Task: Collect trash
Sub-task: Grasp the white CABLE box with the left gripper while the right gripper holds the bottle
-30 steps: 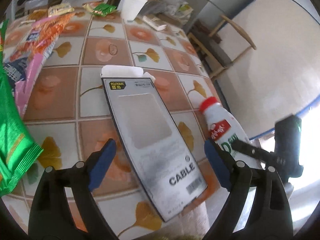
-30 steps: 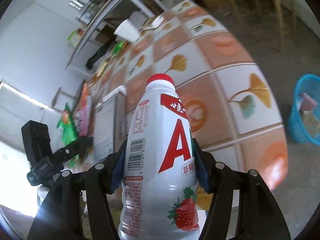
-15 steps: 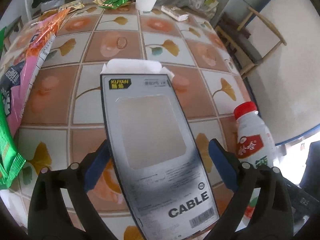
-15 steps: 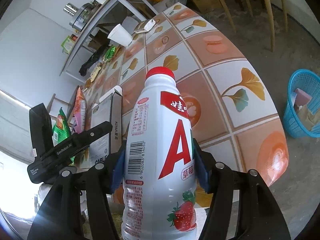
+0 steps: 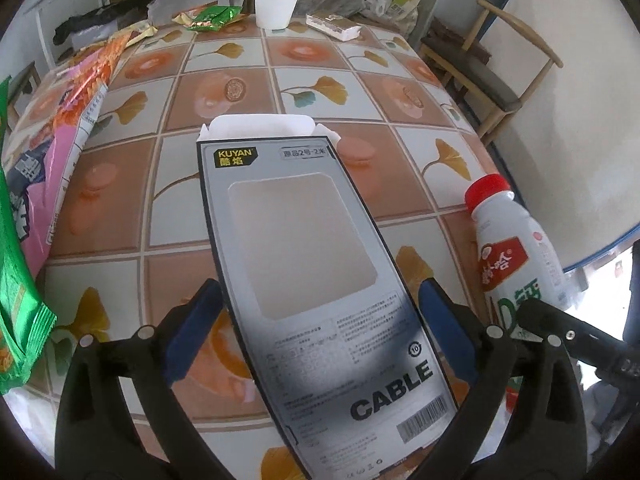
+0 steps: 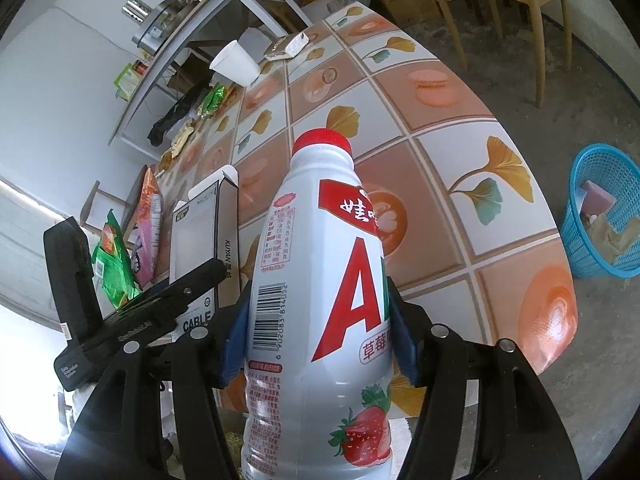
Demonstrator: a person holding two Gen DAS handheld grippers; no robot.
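As your right gripper [image 6: 316,344] clamps it: white plastic milk bottle [image 6: 320,320], red cap, strawberry label, upright above table edge.
Left gripper [image 5: 316,328]: your jaws wide, flanking grey cardboard cable box [image 5: 312,280], untouched.
Nearby: white paper cup [image 5: 278,0], green snack wrapper [image 5: 16,280], blue mesh basket [image 6: 600,216] on floor.

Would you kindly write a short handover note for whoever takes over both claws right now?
Right claw: shut on the strawberry drink bottle, held above the table's near edge.
Left claw: open, straddling the cable box, pads not touching it.
Basket on the floor beside the table already holds some scraps.
Left: bin bottle and box, then paper cup, snack bags, wrappers.
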